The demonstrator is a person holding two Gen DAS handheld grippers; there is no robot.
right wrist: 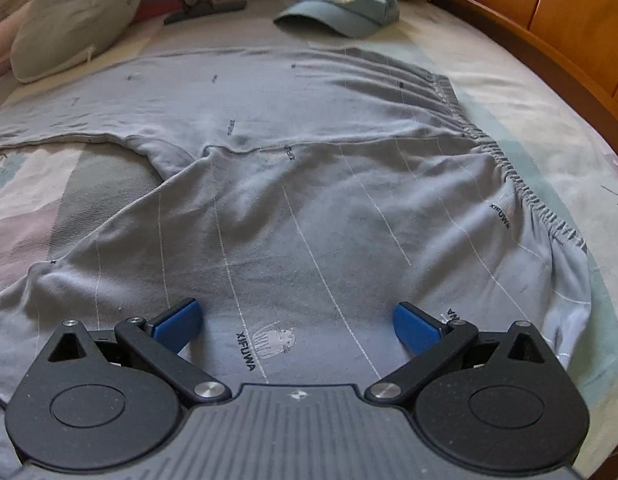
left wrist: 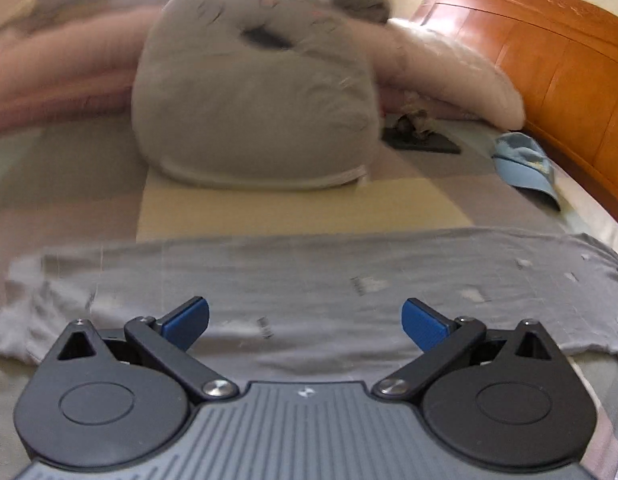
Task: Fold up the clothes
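Right wrist view shows the right tool (right wrist: 296,322) released, its blue pads spread wide and holding nothing, low over grey trousers (right wrist: 309,184) that lie spread flat on the bed (right wrist: 529,120), elastic waistband to the right and legs running off to the left. Beyond the trousers a light blue cap (right wrist: 341,12) rests on the bed beside a wooden headboard (right wrist: 549,8), with a grey pillow (right wrist: 69,20) at far left. Left wrist view, somewhat blurred, shows the left tool (left wrist: 305,322) likewise released and empty above the same grey fabric.
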